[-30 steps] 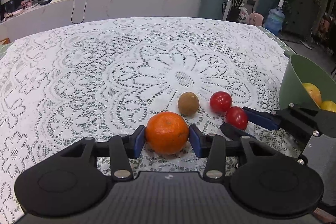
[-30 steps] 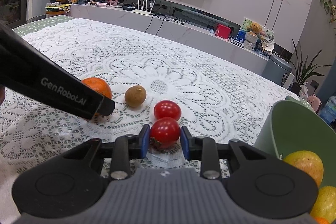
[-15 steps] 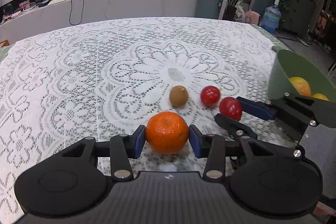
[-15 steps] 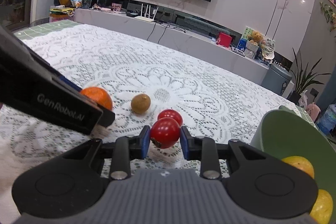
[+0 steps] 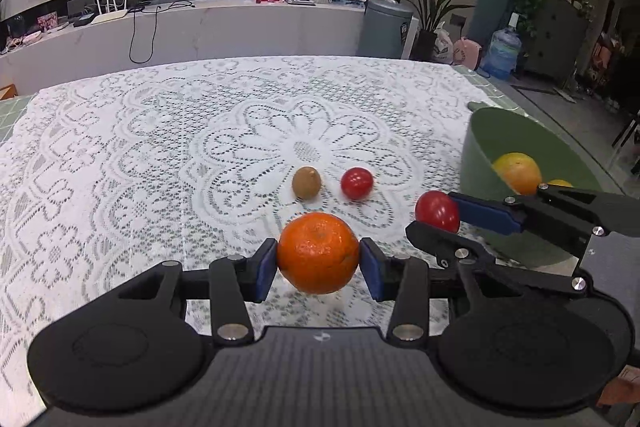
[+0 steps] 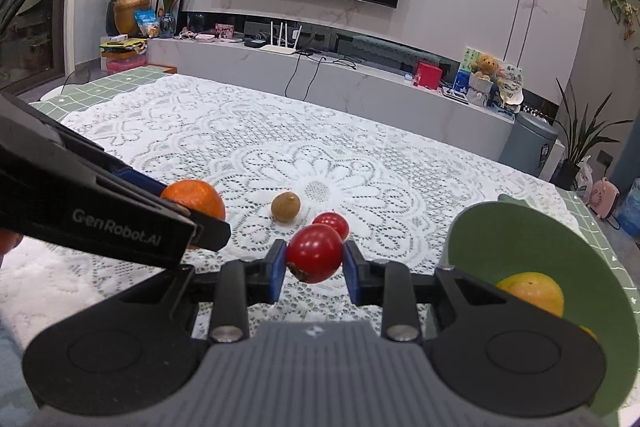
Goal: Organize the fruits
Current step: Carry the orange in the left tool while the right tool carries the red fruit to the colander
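Observation:
My left gripper (image 5: 319,263) is shut on an orange (image 5: 318,253), held above the lace tablecloth. My right gripper (image 6: 315,269) is shut on a red tomato (image 6: 315,253), also lifted off the table. From the left wrist view that tomato (image 5: 437,211) shows between the right gripper's blue pads, close to the green bowl (image 5: 480,151). A brown kiwi (image 5: 306,182) and a second red tomato (image 5: 357,182) lie on the cloth beyond the orange. The bowl (image 6: 480,231) holds yellow-orange fruit (image 6: 532,293).
The white lace cloth (image 5: 160,147) covers the table, with green mat showing at its edges. The bowl stands at the table's right side. Behind the table runs a long white counter (image 5: 200,23) with a router and boxes; a grey bin (image 5: 386,27) stands to its right.
Both grippers have risen off the table with their fruit and drawn back, so the kiwi and loose tomato look farther away. More of the green bowl shows on the right.

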Tool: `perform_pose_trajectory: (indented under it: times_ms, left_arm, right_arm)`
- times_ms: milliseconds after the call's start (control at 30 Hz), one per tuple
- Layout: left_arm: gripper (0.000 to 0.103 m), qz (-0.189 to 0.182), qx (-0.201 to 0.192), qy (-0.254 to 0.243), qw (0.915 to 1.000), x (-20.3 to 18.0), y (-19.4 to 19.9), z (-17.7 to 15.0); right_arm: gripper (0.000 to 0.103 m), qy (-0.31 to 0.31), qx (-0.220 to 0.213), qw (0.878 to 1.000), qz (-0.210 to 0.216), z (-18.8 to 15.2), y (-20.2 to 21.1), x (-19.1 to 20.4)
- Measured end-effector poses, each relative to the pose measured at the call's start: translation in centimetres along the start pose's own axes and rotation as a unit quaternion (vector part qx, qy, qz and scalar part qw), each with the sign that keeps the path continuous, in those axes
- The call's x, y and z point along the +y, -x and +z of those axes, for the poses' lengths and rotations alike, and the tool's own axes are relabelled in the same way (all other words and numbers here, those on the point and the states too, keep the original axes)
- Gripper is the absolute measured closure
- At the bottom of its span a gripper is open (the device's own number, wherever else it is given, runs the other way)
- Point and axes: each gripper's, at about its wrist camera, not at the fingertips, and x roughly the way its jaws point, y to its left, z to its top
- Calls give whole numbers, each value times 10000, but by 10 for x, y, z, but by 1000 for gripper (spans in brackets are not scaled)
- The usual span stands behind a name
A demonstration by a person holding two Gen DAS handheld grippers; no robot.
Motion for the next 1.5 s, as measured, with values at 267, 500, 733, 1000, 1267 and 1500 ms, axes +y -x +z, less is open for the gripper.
perform_pose_trajectory:
  times_ms: [267, 500, 733, 1000, 1267, 1500]
  left_arm:
    - [53, -114, -219, 84, 9997, -8, 21, -2]
    - [53, -314, -267, -97, 9991, -29, 26, 5]
    - [53, -539, -310, -530, 9967, -64, 24, 19]
    - [53, -752, -395, -1215, 9889, -113, 14, 44]
    - [53, -897, -330, -1860, 9779, -154, -12, 68]
    - [53, -917, -15, -2210, 9709, -176, -45, 79]
  right_arm:
    - [76, -61, 87, 9999, -93, -6, 31, -10]
    - [76, -409, -9, 9986, -336, -9, 69, -42]
    - [76, -814, -154, 9946, -632, -4, 92, -81]
    - [76, -1226, -150, 9875, -976, -1, 103, -129]
    - [76, -1421, 56, 9836, -1106, -2, 89, -175]
    - [76, -1598, 291, 9812, -1043, -5, 62, -197]
